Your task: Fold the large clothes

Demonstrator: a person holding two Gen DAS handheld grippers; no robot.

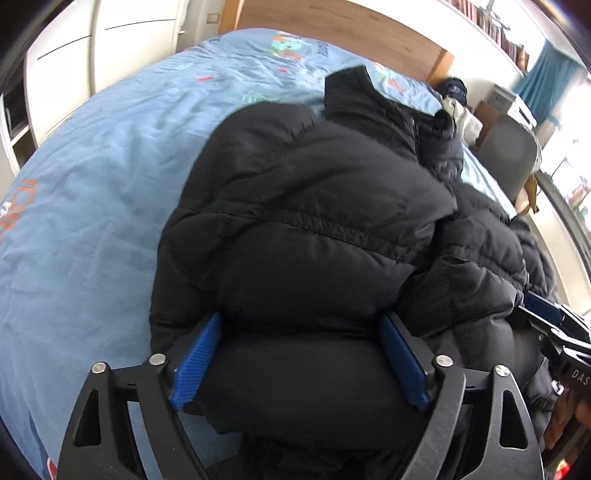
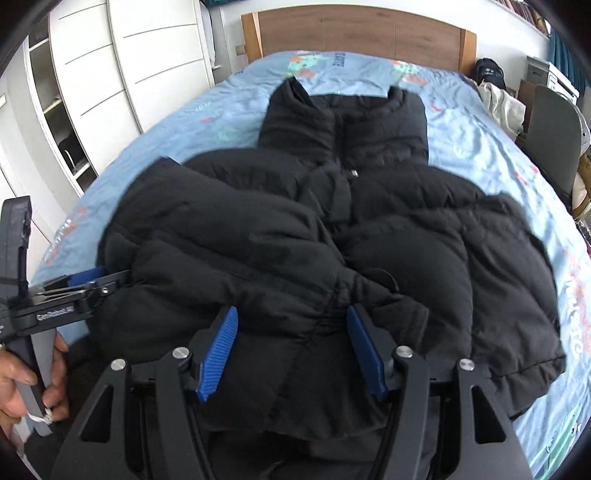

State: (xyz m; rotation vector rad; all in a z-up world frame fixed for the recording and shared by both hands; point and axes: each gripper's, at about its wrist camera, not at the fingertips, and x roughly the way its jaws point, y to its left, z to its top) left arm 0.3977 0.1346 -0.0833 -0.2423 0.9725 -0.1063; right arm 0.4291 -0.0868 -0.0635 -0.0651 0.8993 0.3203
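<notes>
A black puffer jacket [image 2: 332, 236] lies front up on the blue bed cover, collar toward the headboard. Its left sleeve is folded in across the body. In the left wrist view the jacket [image 1: 306, 229] bulges between my left gripper's [image 1: 301, 328] blue pads [image 1: 199, 358], which stand wide apart around the padded fabric near the hem. My right gripper [image 2: 291, 325] is open too, its blue pads [image 2: 219, 350] on either side of the sleeve cuff at the jacket's lower middle. The left gripper shows in the right wrist view [image 2: 88, 284], at the jacket's left edge.
The blue printed bed cover [image 2: 498, 147] fills the bed, with a wooden headboard [image 2: 362, 33] behind. White wardrobes [image 2: 110, 74] stand on the left. A grey chair [image 2: 554, 136] and piled clothes [image 2: 502, 99] are at the right. A hand [image 2: 22, 384] holds the left gripper's handle.
</notes>
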